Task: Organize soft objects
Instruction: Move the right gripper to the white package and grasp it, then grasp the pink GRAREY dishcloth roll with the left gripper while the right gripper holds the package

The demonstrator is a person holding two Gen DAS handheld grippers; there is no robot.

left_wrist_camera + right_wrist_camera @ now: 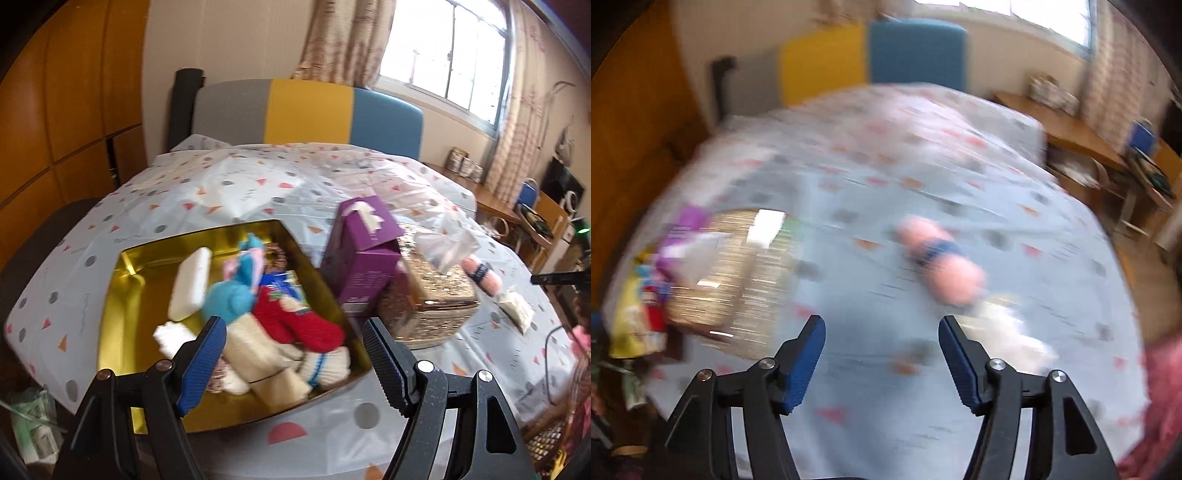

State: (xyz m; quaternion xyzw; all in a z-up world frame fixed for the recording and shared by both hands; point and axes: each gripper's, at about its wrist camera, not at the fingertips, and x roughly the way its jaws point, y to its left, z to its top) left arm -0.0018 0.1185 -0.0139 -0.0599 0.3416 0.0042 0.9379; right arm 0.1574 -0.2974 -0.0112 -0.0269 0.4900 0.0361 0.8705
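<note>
A gold tin box sits on the patterned bed sheet and holds several soft things: a white sponge, a blue knitted toy, red socks and cream socks. My left gripper is open and empty over the box's near side. A pink yarn skein with a dark band lies right of the boxes; it also shows blurred in the right wrist view. My right gripper is open and empty, just short of the skein. A whitish soft item lies nearby.
A purple carton and a glittery gold tissue box stand right of the tin. The bed's grey, yellow and blue headboard is behind. A wooden desk and a window stand at the right.
</note>
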